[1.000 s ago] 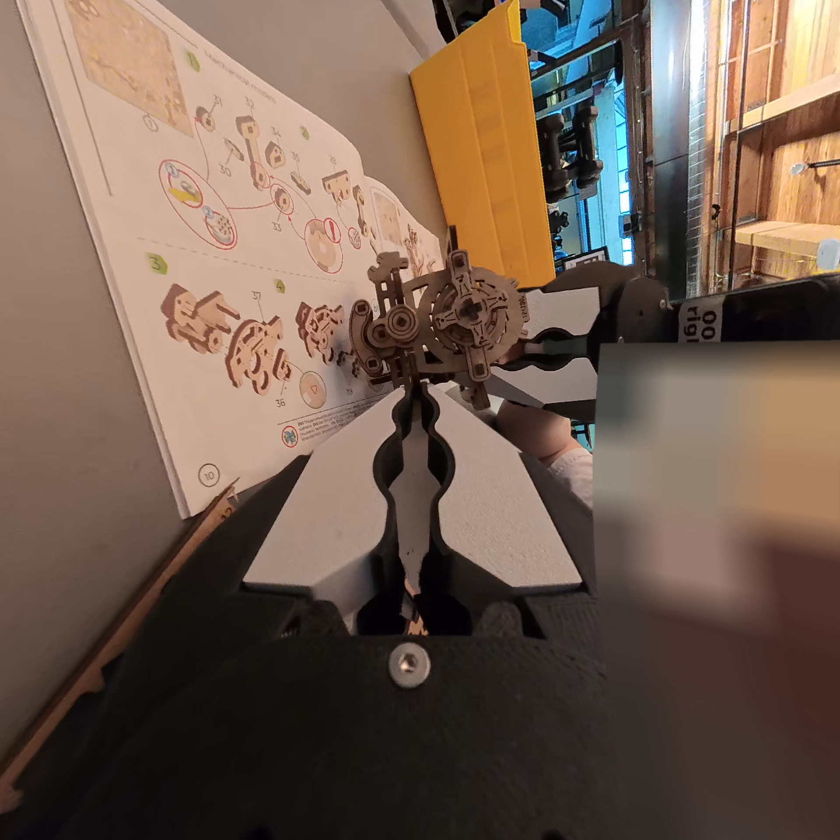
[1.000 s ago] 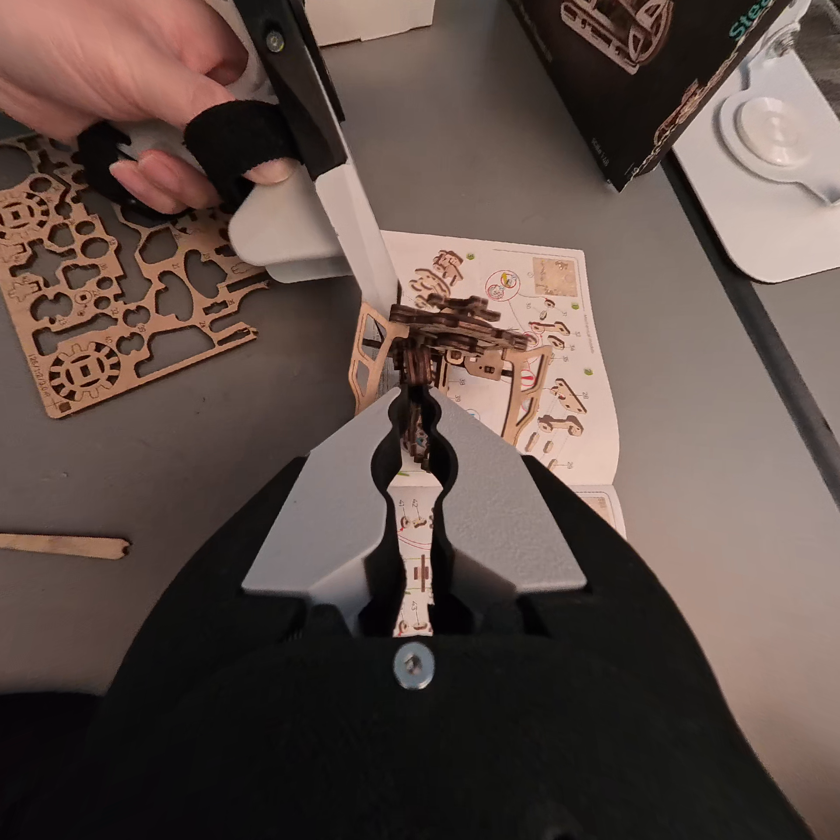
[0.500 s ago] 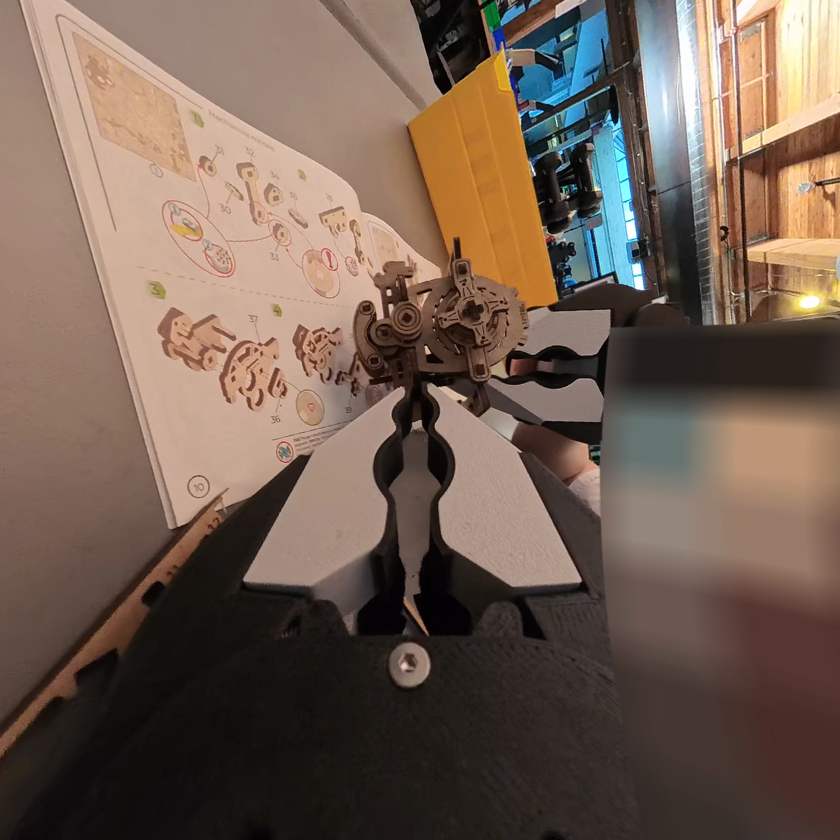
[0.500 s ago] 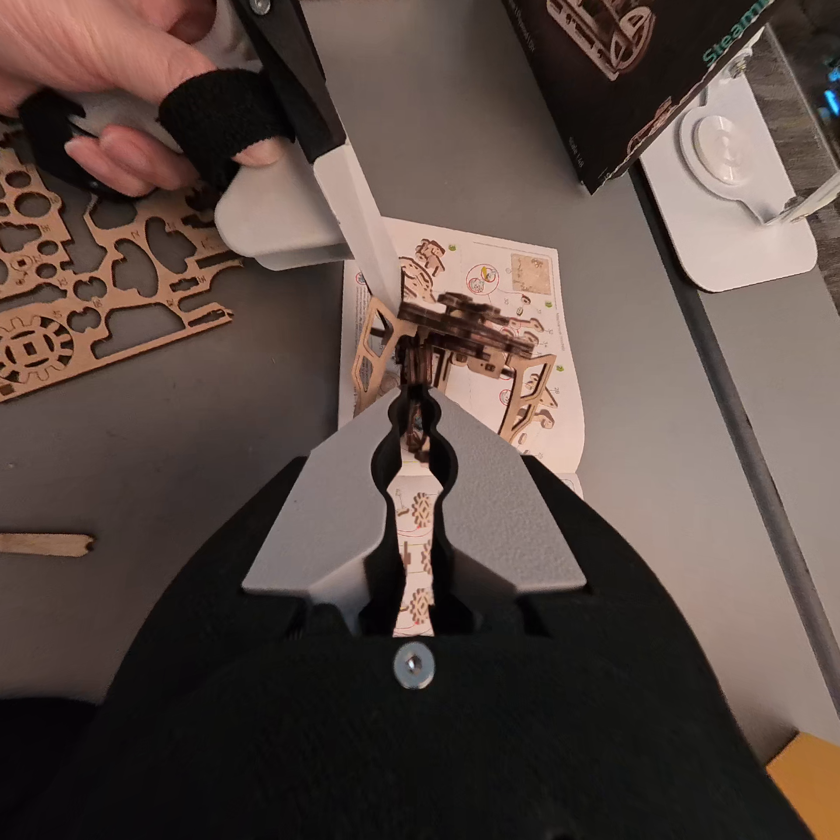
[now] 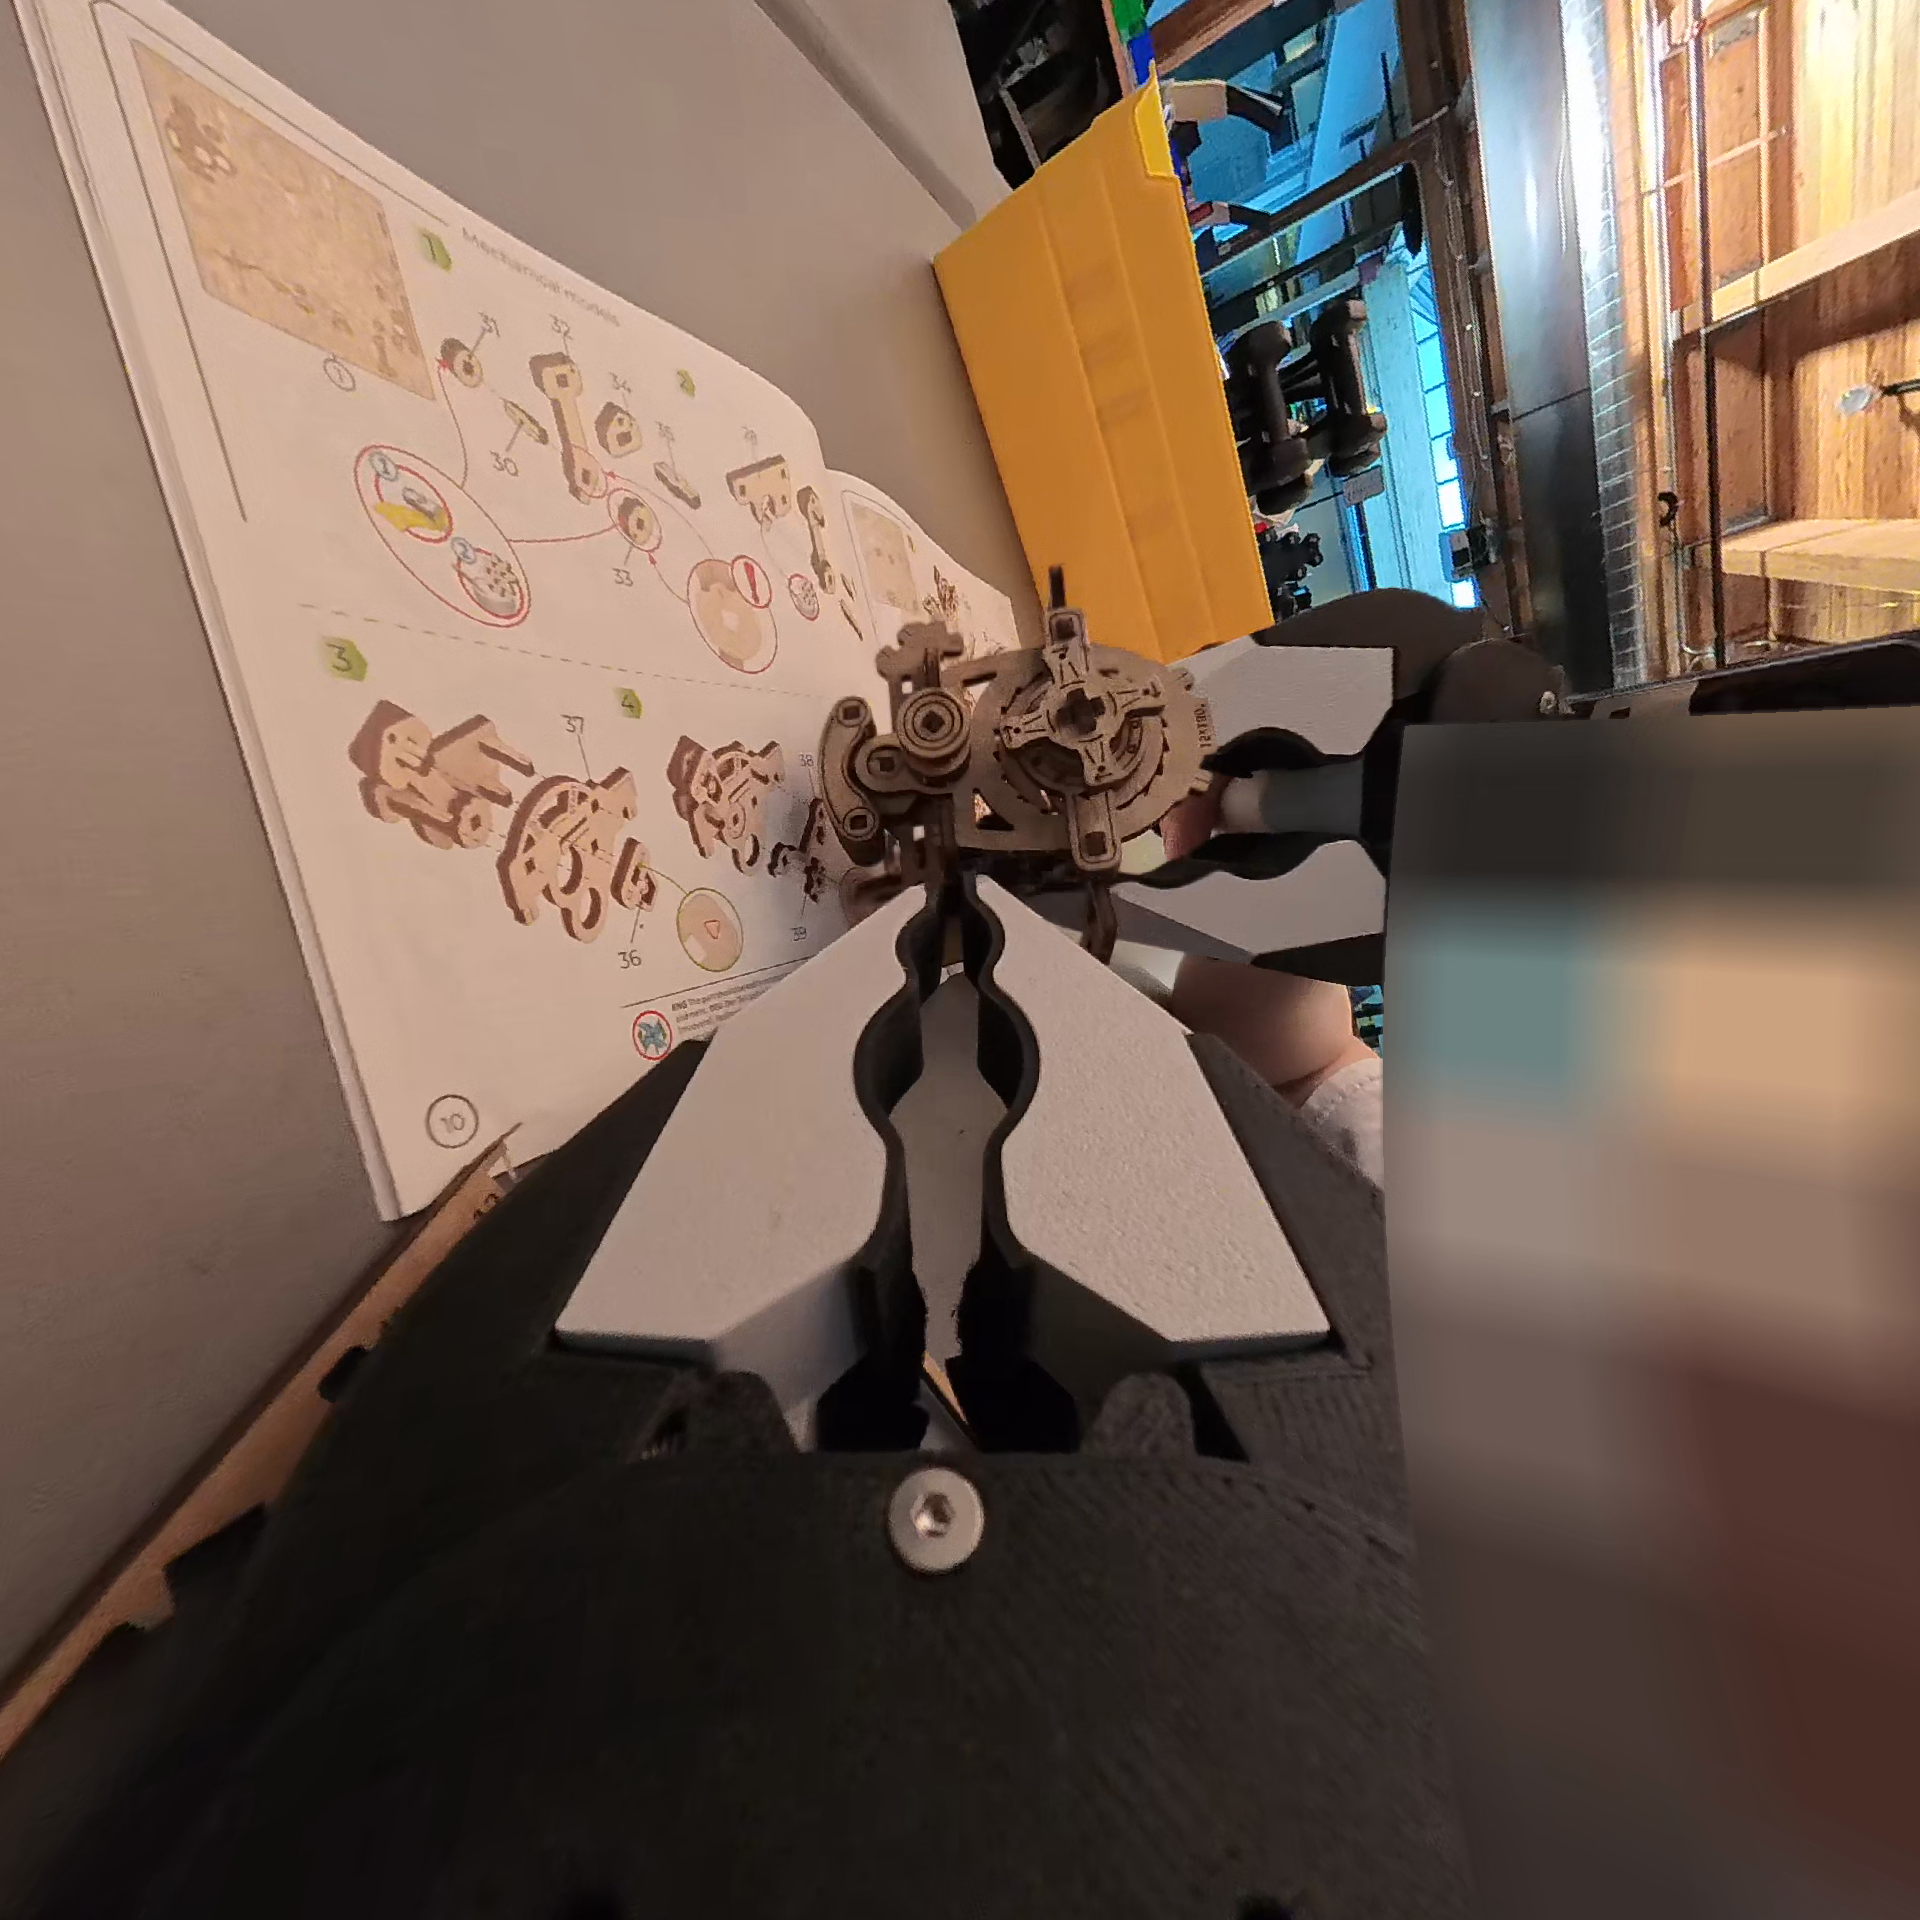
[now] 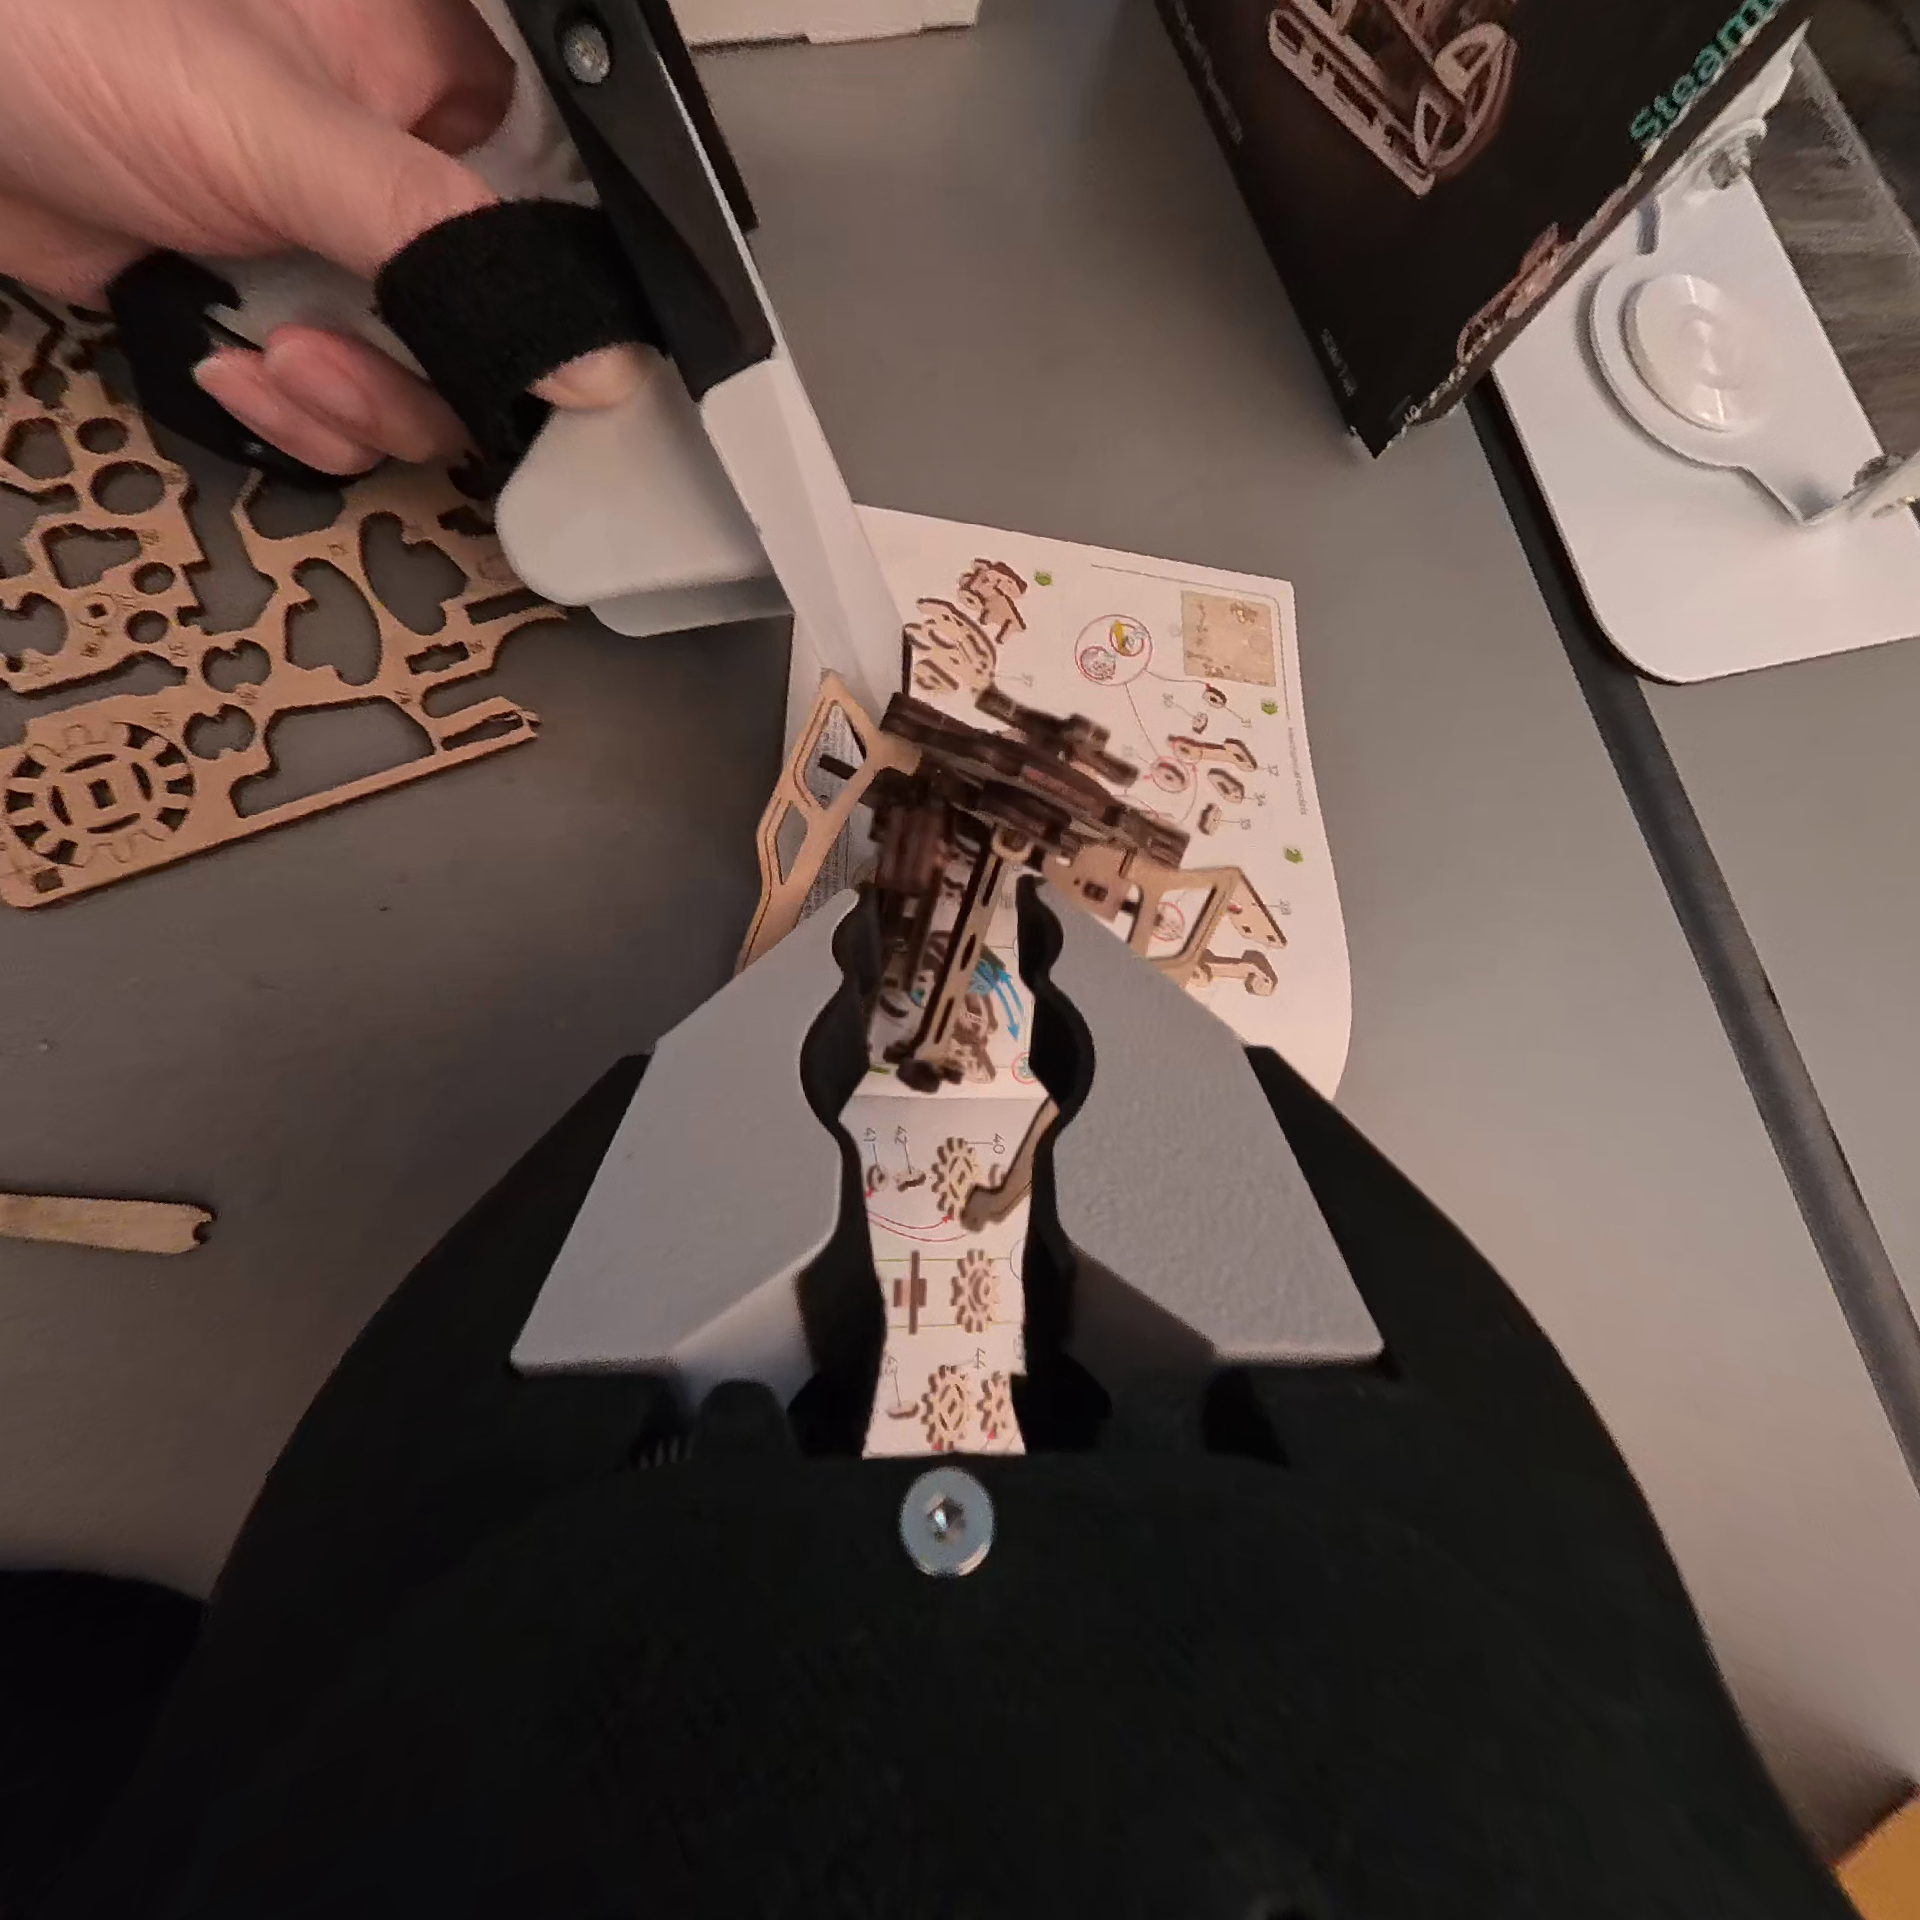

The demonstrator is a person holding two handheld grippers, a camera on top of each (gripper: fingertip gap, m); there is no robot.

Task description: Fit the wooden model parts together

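The dark wooden model with gears and a cross-shaped wheel hangs above the instruction sheet. My left gripper is shut on its lower edge. In the right wrist view the model sits at my right gripper, whose jaws stand apart around a thin strut without pinching it. The left gripper's white finger comes down onto the model from the upper left. A small tan hooked piece shows low between the right fingers; I cannot tell if it is attached. The right gripper's fingers show open beside the wheel.
The instruction sheet lies on the grey table under the model. A punched-out wooden sheet lies at the left, a flat wooden stick lower left. A black box and a white base plate stand at the back right. A yellow bin stands beyond the sheet. Less than 4 cm separates the two grippers' tips. The flat wooden stick is about 15 cm from both grippers' fingertips.
My right gripper has opened and let go of the model. The left gripper still holds it; the model has tilted slightly.
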